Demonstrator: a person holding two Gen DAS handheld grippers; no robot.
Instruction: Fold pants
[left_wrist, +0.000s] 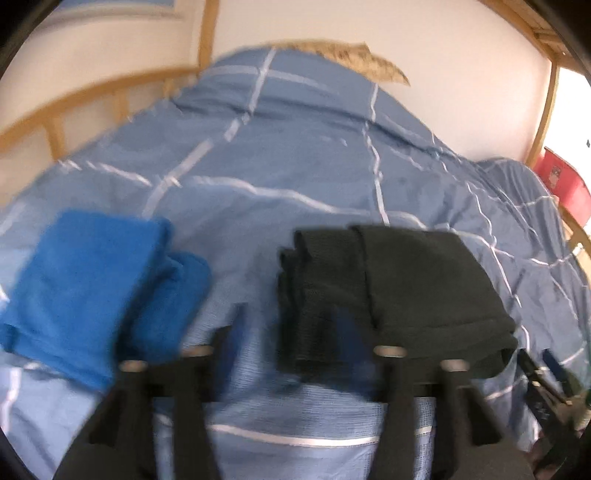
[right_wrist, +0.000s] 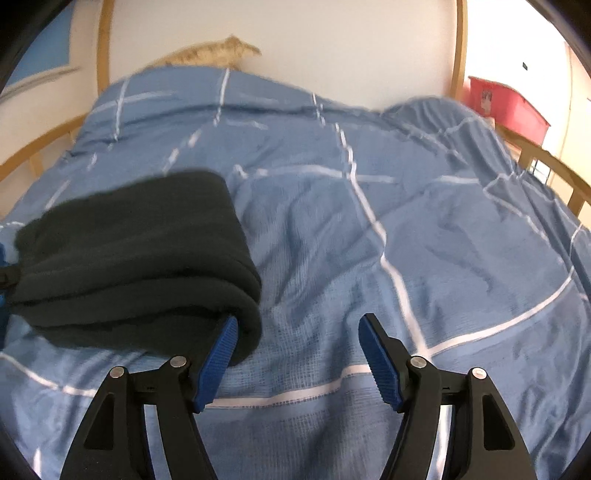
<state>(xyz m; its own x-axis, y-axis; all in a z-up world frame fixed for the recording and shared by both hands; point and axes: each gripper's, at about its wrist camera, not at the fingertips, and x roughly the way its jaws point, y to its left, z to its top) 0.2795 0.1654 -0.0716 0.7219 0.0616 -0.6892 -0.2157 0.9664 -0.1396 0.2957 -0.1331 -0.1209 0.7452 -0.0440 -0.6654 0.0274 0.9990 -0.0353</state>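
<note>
The dark folded pants (left_wrist: 399, 295) lie in a thick stack on the blue checked duvet (left_wrist: 295, 166). My left gripper (left_wrist: 291, 325) is open, blurred, its right finger at the stack's near left edge. In the right wrist view the pants (right_wrist: 133, 258) lie at the left. My right gripper (right_wrist: 299, 328) is open, its left finger touching the stack's near right corner, nothing between the fingers.
A folded bright blue garment (left_wrist: 96, 288) lies left of the pants. A wooden bed rail (left_wrist: 74, 107) curves along the left and a red box (right_wrist: 506, 103) stands at the right behind the rail. A tan pillow (right_wrist: 214, 51) lies at the head.
</note>
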